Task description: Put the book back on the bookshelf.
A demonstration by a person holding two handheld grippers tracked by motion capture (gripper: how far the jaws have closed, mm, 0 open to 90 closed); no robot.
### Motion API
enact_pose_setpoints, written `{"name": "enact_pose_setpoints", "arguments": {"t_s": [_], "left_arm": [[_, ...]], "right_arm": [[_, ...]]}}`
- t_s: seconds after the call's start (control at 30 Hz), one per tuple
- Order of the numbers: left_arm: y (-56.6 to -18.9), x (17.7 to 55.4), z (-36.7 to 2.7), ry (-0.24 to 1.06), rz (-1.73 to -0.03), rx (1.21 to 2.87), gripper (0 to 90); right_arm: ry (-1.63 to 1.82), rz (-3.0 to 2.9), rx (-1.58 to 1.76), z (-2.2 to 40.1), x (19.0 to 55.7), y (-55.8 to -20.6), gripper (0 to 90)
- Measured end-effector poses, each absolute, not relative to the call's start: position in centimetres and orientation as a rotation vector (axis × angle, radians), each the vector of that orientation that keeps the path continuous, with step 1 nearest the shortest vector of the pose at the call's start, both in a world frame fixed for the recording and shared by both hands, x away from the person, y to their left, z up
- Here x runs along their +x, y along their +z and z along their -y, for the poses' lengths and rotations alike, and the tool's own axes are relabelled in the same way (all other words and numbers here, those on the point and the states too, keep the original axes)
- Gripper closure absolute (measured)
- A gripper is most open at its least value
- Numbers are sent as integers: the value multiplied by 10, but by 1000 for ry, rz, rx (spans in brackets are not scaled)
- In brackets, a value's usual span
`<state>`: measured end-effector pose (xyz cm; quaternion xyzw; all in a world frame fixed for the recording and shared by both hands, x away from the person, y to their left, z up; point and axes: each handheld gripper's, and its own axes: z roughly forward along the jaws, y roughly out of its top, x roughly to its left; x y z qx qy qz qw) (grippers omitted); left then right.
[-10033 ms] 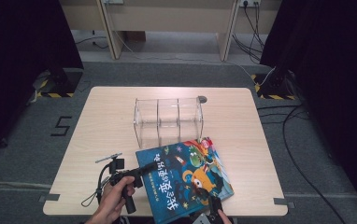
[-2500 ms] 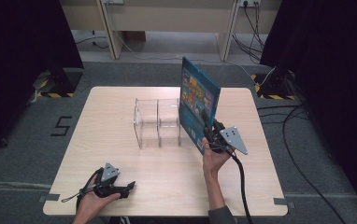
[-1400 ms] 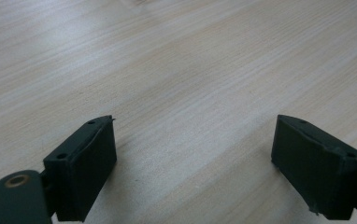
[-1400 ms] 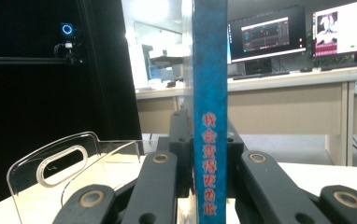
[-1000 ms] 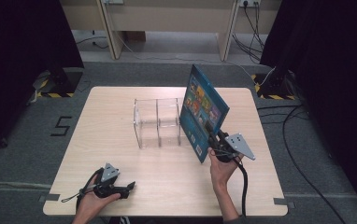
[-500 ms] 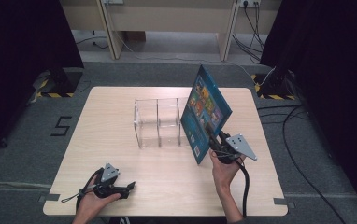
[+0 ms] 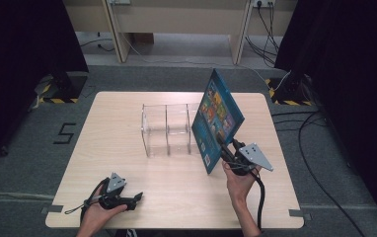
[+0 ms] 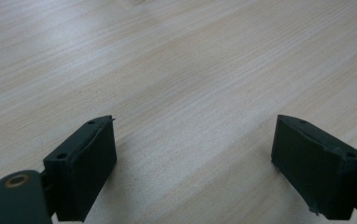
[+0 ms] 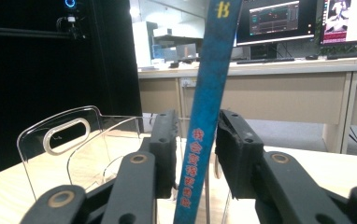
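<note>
Book (image 7: 217, 118), thin, stiff and light, leans tilted in the clear rack (image 7: 169, 129) near the table's (image 7: 127, 168) right edge; right gripper (image 7: 224, 150) jaws, just opening, loosely straddle its spine, best gripped there.

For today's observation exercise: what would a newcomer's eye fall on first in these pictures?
First the blue picture book, standing tilted at the right end of the clear divided rack on the table's middle. Its spine sits between the right hand-held gripper, whose jaws have just been opening. The left hand-held gripper rests open near the front edge.
</note>
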<state>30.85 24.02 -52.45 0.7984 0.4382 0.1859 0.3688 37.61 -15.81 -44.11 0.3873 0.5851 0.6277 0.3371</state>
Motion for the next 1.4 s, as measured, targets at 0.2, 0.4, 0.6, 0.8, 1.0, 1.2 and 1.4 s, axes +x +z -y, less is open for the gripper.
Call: {"name": "enact_pose_setpoints", "arguments": {"t_s": [0.2, 0.4, 0.6, 0.8, 1.0, 1.2, 1.4], "left_arm": [[-524, 308, -240, 478, -1125, 2049, 129], [-524, 308, -240, 477, -1125, 2049, 129], [-524, 309, -240, 477, -1125, 2049, 129], [-525, 309, -240, 477, -1125, 2049, 129], [-525, 309, -240, 476, -1124, 2049, 125], [-525, 309, -240, 474, -1123, 2050, 123], [-525, 309, -240, 475, -1122, 2050, 123]], "right_arm": [[1646, -1539, 1001, 164, 374, -440, 626], [1659, -1551, 1004, 168, 370, -438, 575], [1662, -1574, 1005, 174, 366, -438, 544], [1658, -1596, 995, 180, 361, -439, 518], [1654, -1601, 1007, 184, 358, -441, 498], [1663, -1596, 1013, 188, 355, -439, 455], [1647, -1620, 1003, 192, 349, -439, 417]]}}
